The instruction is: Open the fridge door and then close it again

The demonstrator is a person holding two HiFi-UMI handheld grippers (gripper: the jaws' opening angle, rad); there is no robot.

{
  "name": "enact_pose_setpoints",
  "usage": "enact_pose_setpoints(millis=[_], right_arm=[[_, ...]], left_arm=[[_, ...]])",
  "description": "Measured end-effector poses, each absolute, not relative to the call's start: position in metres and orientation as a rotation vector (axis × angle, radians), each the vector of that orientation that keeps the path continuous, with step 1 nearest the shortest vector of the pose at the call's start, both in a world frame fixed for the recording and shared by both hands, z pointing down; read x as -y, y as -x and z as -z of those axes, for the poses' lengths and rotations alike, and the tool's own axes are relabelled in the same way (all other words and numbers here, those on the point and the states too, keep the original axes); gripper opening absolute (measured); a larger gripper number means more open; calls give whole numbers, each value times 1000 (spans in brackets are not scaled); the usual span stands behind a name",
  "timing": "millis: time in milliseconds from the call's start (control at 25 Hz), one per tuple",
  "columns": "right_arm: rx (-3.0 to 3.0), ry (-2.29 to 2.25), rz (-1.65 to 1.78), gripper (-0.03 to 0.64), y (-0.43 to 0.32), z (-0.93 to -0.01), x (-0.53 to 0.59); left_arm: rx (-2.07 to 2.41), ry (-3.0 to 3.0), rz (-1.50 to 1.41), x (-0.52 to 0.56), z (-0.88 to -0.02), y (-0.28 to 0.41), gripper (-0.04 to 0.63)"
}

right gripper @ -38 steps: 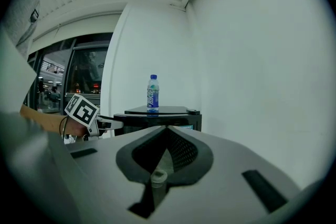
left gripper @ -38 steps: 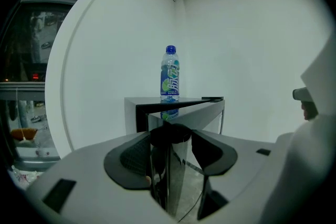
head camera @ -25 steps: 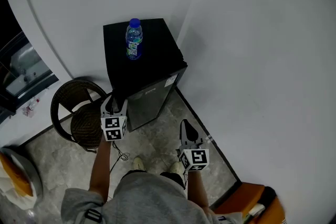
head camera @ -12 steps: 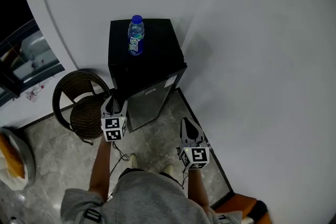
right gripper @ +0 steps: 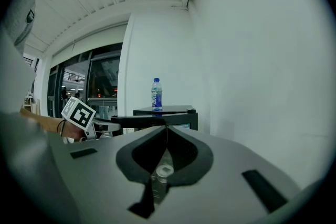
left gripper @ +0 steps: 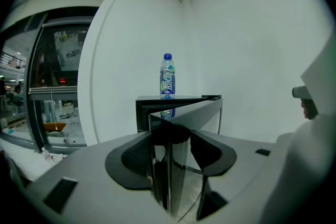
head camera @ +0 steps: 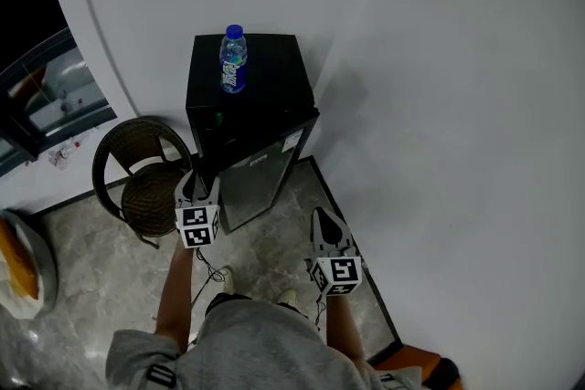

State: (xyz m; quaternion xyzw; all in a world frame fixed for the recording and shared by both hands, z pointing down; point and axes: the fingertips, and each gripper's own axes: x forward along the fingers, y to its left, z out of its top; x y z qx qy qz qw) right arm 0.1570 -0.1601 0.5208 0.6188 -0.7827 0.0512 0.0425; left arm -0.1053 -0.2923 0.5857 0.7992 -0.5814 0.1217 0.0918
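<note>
Although the head view has drifted a little, the gap between the fridge door (head camera: 265,167) and the black mini fridge (head camera: 265,73) looks slightly wider than 1 second ago. I judge the opening half to be under way, with the closing yet to come. The left gripper (head camera: 199,184) reaches forward on an outstretched arm (head camera: 174,297) to the door's free edge. The right gripper (head camera: 323,219) hangs lower, near the wall (head camera: 457,151), touching nothing. A water bottle (head camera: 233,59) stands on the fridge's top, and a wicker chair (head camera: 151,196) sits just beside the fridge.

From the left gripper view, the 2 jaws clamp the door's edge and point slightly downward.

From the right gripper view, the jaws are pressed together and empty, aimed nearly level at the fridge.
</note>
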Motion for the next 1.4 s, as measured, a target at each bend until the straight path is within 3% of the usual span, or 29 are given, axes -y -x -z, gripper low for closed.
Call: enact_pose_setpoints(millis=[1400], right_arm=[[2550,-1710,-143,25,-196,-528,117]], left_arm=[[1816,-2326,-370,202,-582,53,190]])
